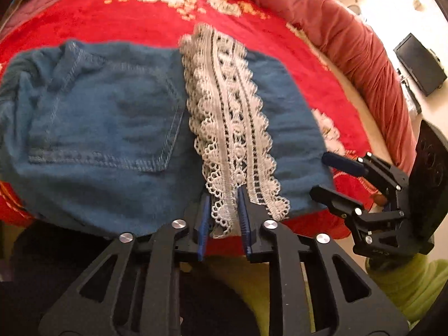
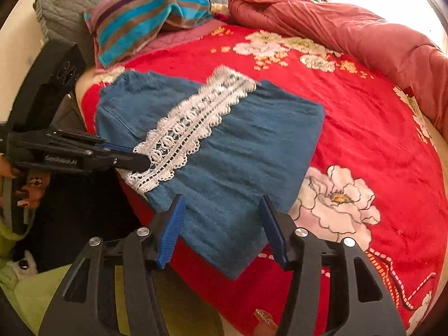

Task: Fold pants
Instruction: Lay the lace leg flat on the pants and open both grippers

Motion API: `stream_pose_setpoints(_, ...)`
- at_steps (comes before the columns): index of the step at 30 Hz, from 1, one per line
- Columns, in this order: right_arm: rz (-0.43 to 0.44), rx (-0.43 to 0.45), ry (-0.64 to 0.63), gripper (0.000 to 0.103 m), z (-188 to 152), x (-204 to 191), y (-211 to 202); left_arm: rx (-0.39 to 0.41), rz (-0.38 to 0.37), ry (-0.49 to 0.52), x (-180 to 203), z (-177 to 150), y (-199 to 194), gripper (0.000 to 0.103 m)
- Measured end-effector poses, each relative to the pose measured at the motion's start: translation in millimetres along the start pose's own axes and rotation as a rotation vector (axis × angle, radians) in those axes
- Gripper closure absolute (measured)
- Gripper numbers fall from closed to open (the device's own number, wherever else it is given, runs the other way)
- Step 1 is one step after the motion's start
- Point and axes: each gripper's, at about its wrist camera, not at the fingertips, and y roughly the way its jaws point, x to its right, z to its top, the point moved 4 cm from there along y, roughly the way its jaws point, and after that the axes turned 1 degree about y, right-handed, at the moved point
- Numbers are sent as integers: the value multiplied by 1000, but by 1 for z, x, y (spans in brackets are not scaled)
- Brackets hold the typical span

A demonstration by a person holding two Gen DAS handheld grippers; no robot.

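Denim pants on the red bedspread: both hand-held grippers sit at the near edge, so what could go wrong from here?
1. The left hand-held gripper pinches only the white lace trim; lifting may stretch the lace rather than raise the denim pants.
2. The right hand-held gripper stands open astride the hem, so that corner may lag.
3. The pants overhang the red bedspread and could slide off.

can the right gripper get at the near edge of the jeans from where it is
Probably yes. The right gripper has open jaws straddling the near edge of the jeans, nothing lying between. The left gripper is off to the side on the lace trim.
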Motion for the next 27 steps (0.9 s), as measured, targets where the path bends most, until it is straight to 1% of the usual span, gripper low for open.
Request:
stream_pose_setpoints(3, -33, -63, -1, 50, -8, 1, 14, 1, 10, 25, 3, -1, 0, 85)
stream_pose_setpoints(7, -25, -66, 18, 50, -9, 4, 14, 3, 16, 30, 3, 0, 1, 83)
stream_pose_setpoints(10, -16, -58, 23, 49, -8, 4, 11, 14, 29, 37, 3, 0, -5, 78)
stream_pose_setpoints(13, 11, -39, 67, 49, -6, 10, 4, 34, 58, 52, 4, 1, -12, 73)
stream_pose_setpoints(14, 12, -35, 75, 47, -5, 13, 1, 41, 72, 57, 4, 1, -15, 70)
stream_pose_setpoints(16, 2, -25, 93, 43, -3, 18, -4, 56, 93, 65, 4, 2, -20, 68)
stream_pose_setpoints(22, -13, -5, 126, 35, -1, 25, -15, 83, 107, 62, 2, 1, -33, 57)
stream_pose_setpoints(24, -13, 0, 134, 31, 0, 25, -18, 91, 114, 62, 2, 1, -37, 50)
stream_pose_setpoints(25, -14, 4, 138, 26, 0, 25, -19, 93, 117, 61, 2, 1, -38, 48)
stream_pose_setpoints(26, -15, 8, 139, 21, 1, 26, -21, 95, 119, 61, 2, 2, -39, 41)
stream_pose_setpoints(27, -16, 9, 138, 18, 2, 25, -22, 99, 124, 61, 2, 2, -41, 38)
